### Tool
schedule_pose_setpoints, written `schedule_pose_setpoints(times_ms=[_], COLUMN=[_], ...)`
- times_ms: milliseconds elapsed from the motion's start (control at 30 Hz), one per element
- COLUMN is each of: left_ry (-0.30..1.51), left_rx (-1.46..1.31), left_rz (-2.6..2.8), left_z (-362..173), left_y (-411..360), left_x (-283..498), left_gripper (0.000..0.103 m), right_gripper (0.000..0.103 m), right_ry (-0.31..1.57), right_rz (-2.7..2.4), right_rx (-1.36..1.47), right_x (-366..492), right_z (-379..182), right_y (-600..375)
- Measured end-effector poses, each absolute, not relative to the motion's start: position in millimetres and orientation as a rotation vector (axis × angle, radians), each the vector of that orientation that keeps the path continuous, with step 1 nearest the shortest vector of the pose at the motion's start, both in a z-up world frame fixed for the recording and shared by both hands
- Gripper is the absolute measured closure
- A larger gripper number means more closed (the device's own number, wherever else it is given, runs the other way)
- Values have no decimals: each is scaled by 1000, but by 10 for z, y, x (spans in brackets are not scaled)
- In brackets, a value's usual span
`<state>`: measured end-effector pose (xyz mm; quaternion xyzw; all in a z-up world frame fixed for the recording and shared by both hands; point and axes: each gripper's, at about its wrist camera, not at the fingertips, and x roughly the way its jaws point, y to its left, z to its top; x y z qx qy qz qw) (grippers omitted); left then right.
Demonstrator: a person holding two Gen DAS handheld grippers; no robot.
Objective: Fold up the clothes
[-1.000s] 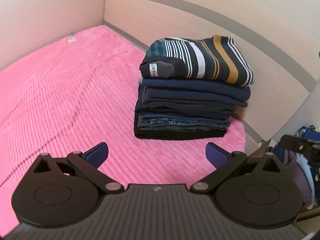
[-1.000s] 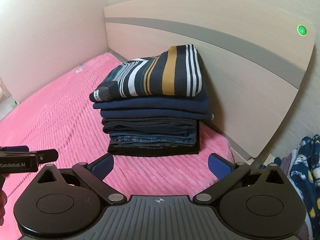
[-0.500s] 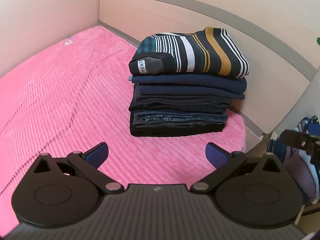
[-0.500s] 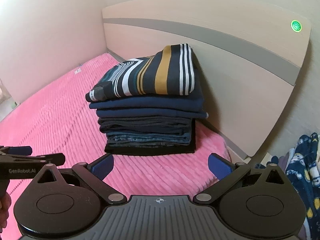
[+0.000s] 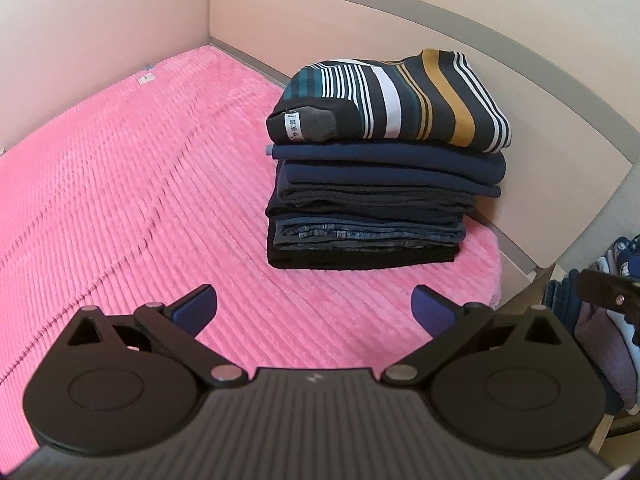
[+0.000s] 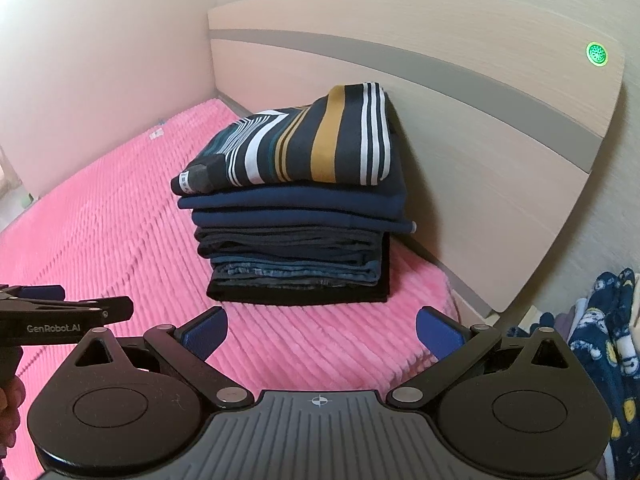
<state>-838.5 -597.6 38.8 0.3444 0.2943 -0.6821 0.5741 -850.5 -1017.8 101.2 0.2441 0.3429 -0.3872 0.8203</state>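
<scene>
Right wrist view first — where do you stand?

— My right gripper hangs spread and empty over the pink bedspread. Straight ahead, at frame centre, sits the stack, striped top uppermost, against the headboard.

— And the left?

— My left gripper is spread and empty too; its stack lies ahead, slightly right of centre, long side running across the frame.

— So what's next?

— I'd judge the unfolded clothes at the lower right edge, off the bed. My right gripper is nearer them.
</scene>
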Motion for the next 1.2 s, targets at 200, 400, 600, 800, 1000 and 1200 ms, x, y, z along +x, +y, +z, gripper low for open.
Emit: schedule_pose_setpoints(times_ms=[200,400,600,800,1000,1200], left_ry=[681,680,675,666,660,664], left_rx=[821,829,837,852,857,827], left_rz=[-1604,-1612,-1621,-1623,-1621,-1618], left_z=[375,368,362,349,346,355], left_y=[-5956,-5943,-5930,-5940,-5951,-5951], left_x=[-8392,-8385,-8378,-8389,-8384,-8354], left_gripper=[1,1,1,1,1,1], right_gripper=[0,0,0,0,0,0], right_ry=[738,748,765,771,771,777], right_rz=[-826,-828,-829,-834,-833,-825], right_rx=[524,526,513,517,520,518], right_x=[-8499,-8477,-8420,-8399,-8379,-8366], right_z=[1001,996,994,968,957,943], right_y=[-10146,-10126,-10105,-10109,-10132,-10139])
